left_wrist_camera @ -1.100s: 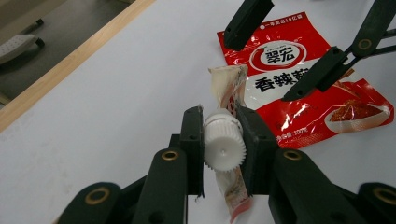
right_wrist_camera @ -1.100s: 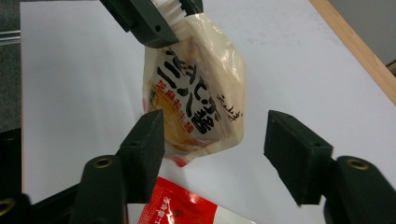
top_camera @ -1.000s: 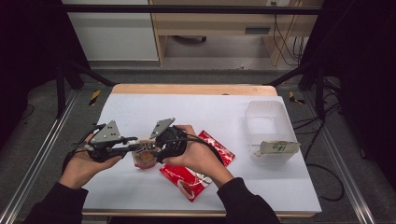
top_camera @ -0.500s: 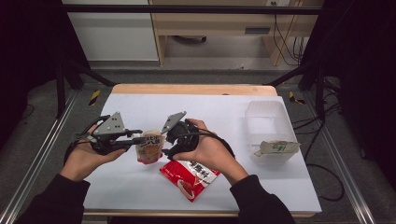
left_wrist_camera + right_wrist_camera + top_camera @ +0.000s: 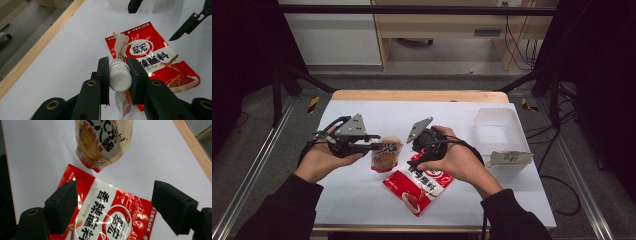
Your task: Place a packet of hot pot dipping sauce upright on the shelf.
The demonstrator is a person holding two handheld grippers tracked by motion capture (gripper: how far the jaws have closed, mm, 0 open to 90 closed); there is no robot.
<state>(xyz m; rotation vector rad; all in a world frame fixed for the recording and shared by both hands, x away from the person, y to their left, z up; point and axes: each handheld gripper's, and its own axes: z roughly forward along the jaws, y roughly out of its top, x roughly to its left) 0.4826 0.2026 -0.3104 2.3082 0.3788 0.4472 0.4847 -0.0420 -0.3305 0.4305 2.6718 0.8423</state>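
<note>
Fingers of the left gripper [image 5: 119,82] are clamped on the white ribbed cap [image 5: 120,78] of a soft, light spout pouch [image 5: 385,154] hanging clear of the table; the rigid cap is judged the only firm hold. Beyond, right gripper [image 5: 125,205] jaws, having just been opening, stand wide and empty above the flat red sachet [image 5: 105,217], printed 翠宏 and 香辣蘸料.
</note>
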